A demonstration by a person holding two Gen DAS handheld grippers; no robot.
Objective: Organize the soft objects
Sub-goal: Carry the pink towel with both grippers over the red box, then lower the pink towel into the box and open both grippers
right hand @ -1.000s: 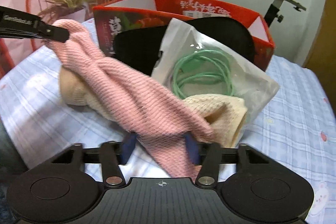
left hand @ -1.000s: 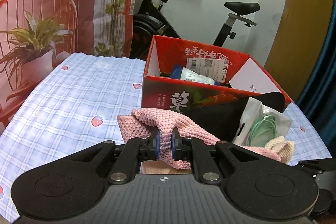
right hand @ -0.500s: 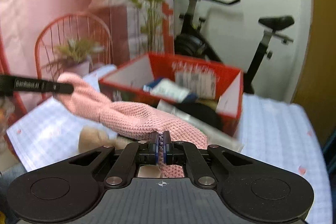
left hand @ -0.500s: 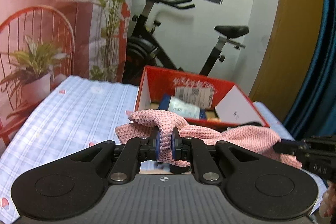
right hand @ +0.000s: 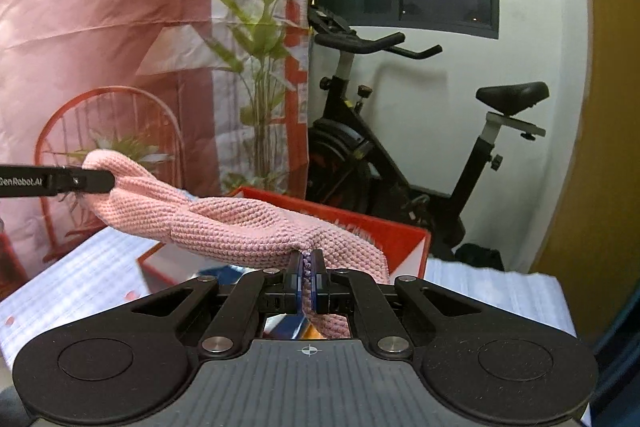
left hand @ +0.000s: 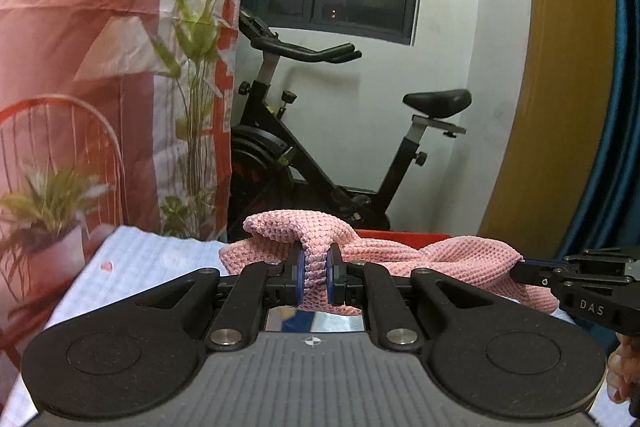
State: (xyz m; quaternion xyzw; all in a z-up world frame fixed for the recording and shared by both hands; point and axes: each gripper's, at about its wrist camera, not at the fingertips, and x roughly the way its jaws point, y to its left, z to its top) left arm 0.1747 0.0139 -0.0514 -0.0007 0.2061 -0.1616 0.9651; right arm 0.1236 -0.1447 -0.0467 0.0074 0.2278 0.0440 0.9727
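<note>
Pink knit cloth (left hand: 448,259) stretched mid-frame, twisted, above red box (right hand: 360,223). One end pinched in left gripper (left hand: 314,277), other in right gripper (right hand: 307,281); both clamped narrow. Exercise bike (left hand: 320,147) upper centre.

The knitted cloth (right hand: 240,223) hangs above the box (right hand: 400,243), exercise bike (right hand: 400,155) behind.

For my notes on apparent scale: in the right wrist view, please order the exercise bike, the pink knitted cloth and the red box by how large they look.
1. exercise bike
2. pink knitted cloth, though it is much nearer the camera
3. red box, mostly hidden
</note>
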